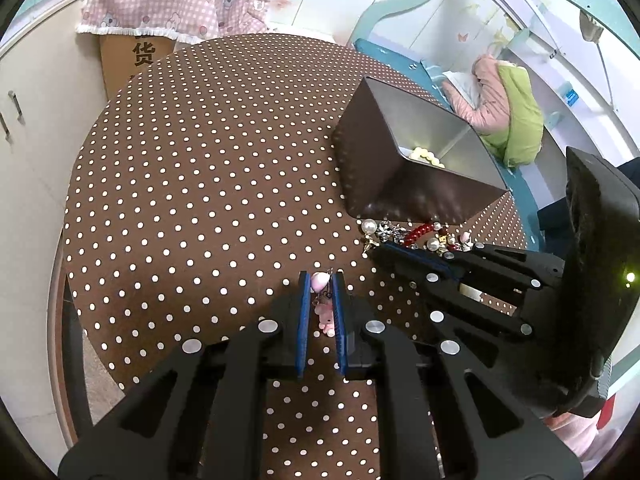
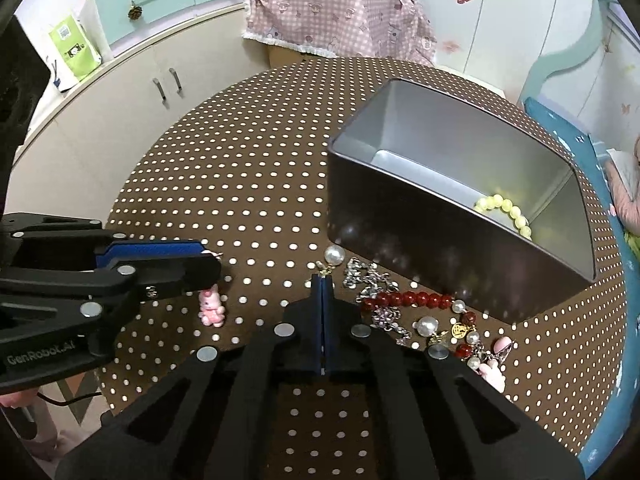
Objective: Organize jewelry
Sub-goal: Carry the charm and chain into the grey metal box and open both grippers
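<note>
The left gripper (image 1: pixel 321 280) has its blue-padded jaws closed narrowly on a pink charm (image 1: pixel 320 281), whose small pink bunny (image 2: pixel 211 306) dangles below on a short chain, low in the left wrist view. The right gripper (image 2: pixel 322 278) is pressed fully closed with nothing between its pads, its tips just beside a large pearl (image 2: pixel 334 255).

To the right of it lies a tangled heap: glossy red beads (image 2: pixel 406 300), round pearls, a silver chain (image 2: pixel 366 276) and a gold pendant (image 2: pixel 459 331).

Behind the heap stands a dark rectangular metal tin (image 2: pixel 440 264), open on top, with a pale yellow bead bracelet (image 2: pixel 508 214) inside.

Everything sits on a brown tablecloth with white polka dots (image 1: pixel 208 184). A pink checked cloth (image 2: pixel 340 16) covers a cardboard box at the upper middle of the right wrist view, with cream cabinets at upper left.
</note>
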